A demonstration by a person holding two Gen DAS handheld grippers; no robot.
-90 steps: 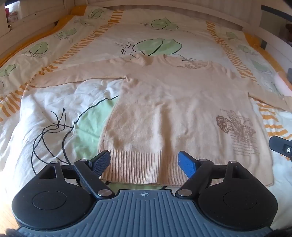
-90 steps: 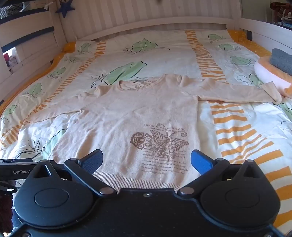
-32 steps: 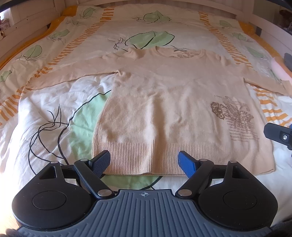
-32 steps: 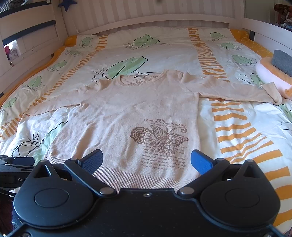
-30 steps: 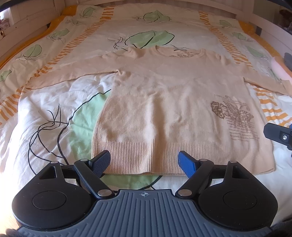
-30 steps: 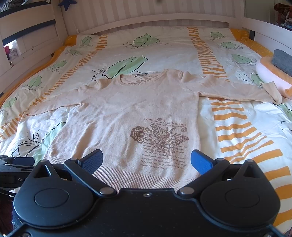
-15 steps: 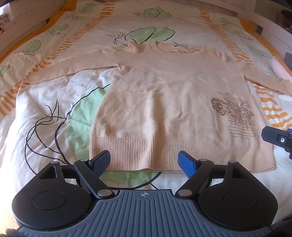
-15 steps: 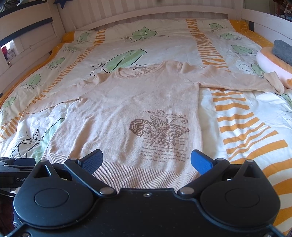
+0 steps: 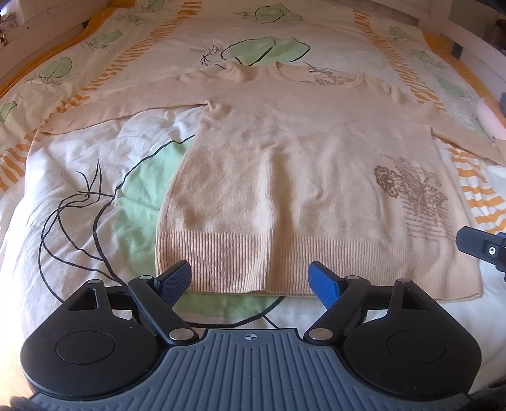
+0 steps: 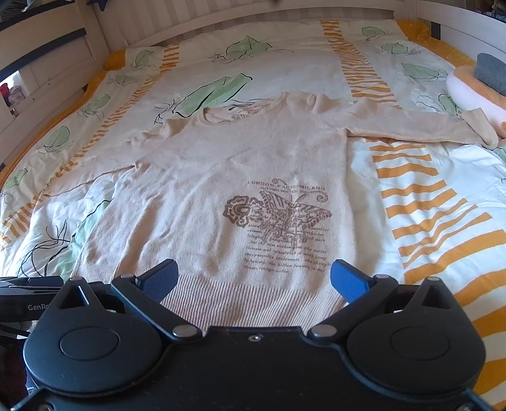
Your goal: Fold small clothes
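A beige knit sweater (image 9: pixel 284 164) with a brown butterfly print (image 10: pixel 278 215) lies flat on the bed, front up, both sleeves spread out sideways and its ribbed hem nearest me. It also shows in the right wrist view (image 10: pixel 221 196). My left gripper (image 9: pixel 249 279) is open and empty, just above the left half of the hem. My right gripper (image 10: pixel 254 278) is open and empty, over the right half of the hem, below the print. Part of the right gripper shows at the right edge of the left wrist view (image 9: pixel 484 249).
The bed has a white duvet (image 9: pixel 79 196) with green leaves and orange stripes. A white wooden bed frame (image 10: pixel 253 12) runs along the far side and both ends. A pink and orange pillow (image 10: pixel 474 91) with a grey item on it lies at far right.
Both grippers have tilted down and come a little closer to the sweater's hem. Both stay open; the sweater has not moved.
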